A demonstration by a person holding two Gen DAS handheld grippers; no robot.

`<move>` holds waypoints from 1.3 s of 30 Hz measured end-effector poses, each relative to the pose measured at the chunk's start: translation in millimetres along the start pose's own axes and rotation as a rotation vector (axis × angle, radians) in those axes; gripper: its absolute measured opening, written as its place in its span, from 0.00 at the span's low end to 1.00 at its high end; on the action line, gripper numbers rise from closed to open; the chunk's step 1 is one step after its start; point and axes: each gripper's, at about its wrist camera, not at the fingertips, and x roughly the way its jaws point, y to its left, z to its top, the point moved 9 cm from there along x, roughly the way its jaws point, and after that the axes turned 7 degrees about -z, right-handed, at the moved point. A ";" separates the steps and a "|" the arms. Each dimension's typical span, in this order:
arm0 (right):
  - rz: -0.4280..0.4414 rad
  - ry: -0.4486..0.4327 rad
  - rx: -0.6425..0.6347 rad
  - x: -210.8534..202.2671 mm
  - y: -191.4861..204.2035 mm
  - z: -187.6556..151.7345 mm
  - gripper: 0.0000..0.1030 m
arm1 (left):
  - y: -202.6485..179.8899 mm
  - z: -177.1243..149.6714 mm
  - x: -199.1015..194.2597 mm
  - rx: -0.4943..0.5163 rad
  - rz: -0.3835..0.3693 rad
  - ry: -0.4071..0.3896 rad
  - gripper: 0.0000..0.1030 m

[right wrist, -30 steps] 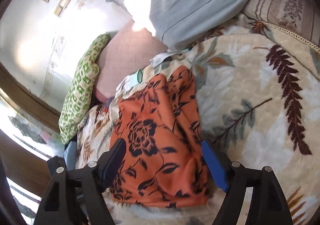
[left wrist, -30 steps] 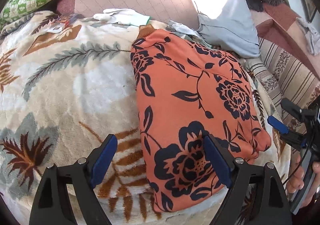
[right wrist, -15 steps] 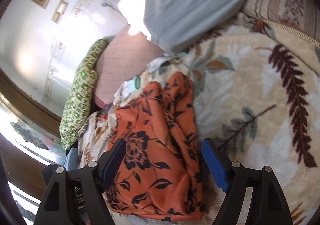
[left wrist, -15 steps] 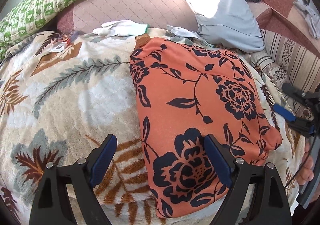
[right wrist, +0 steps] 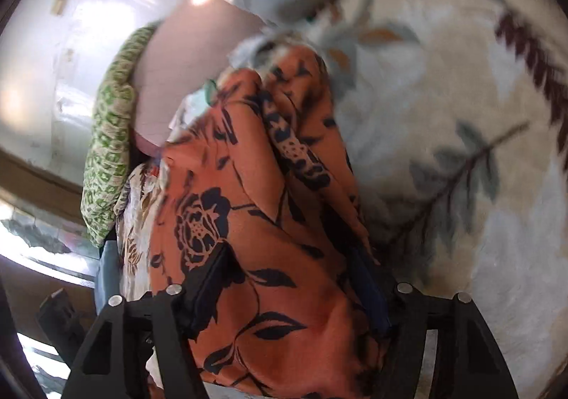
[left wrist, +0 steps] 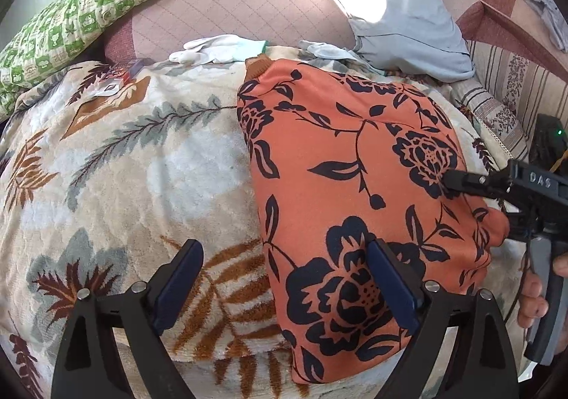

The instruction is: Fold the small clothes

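An orange garment with black flowers (left wrist: 355, 168) lies folded lengthwise on a leaf-patterned blanket (left wrist: 124, 178). My left gripper (left wrist: 284, 278) is open above the garment's near left edge, one finger over the blanket and one over the cloth. My right gripper (right wrist: 291, 278) is open with the garment's right edge (right wrist: 269, 257) bunched between its fingers; the view is blurred. From the left wrist view the right gripper (left wrist: 461, 182) reaches in over the garment's right side.
A green checked pillow (left wrist: 88, 8), a pink quilted cushion (left wrist: 230, 4) and a pale blue pillow (left wrist: 408, 19) line the far edge. White gloves (left wrist: 216, 50) and a small packet (left wrist: 113, 82) lie near the garment's collar. Striped bedding (left wrist: 511, 86) is at right.
My right gripper has moved in onto the garment's right edge, and cloth now sits between its fingers. My left gripper has drawn back and risen slightly, still open.
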 end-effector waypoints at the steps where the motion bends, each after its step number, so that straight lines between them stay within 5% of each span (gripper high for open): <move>1: -0.005 -0.008 -0.007 -3.6 3.0 2.3 0.68 | 0.3 0.3 -0.3 -0.001 0.000 0.000 0.91; 8: 0.071 -0.271 -0.170 -63.2 53.9 31.4 0.70 | 0.1 3.6 -2.6 -0.015 -0.017 0.002 0.91; 10: 0.110 -0.288 -0.180 -64.4 63.0 36.3 0.70 | 0.3 5.1 -2.6 -0.016 -0.019 -0.004 0.91; 15: 0.078 -0.072 -0.121 4.1 57.5 39.0 0.70 | 0.2 11.8 -2.6 -0.085 -0.116 -0.016 0.91; 20: 0.164 -0.121 -0.074 -31.1 51.7 53.3 0.70 | 20.8 21.5 2.8 -0.222 -0.168 -0.010 0.91; 23: 0.135 -0.190 -0.064 -63.7 29.1 64.9 0.76 | 29.9 22.0 8.4 -0.295 -0.207 0.009 0.91; 31: 0.097 0.049 0.054 -19.3 -21.7 43.9 0.77 | 6.6 -0.6 34.2 -0.378 -0.365 0.126 0.91; 39: 0.203 0.116 0.067 6.0 -13.8 30.9 0.77 | -5.8 0.4 34.1 -0.326 -0.354 0.105 0.91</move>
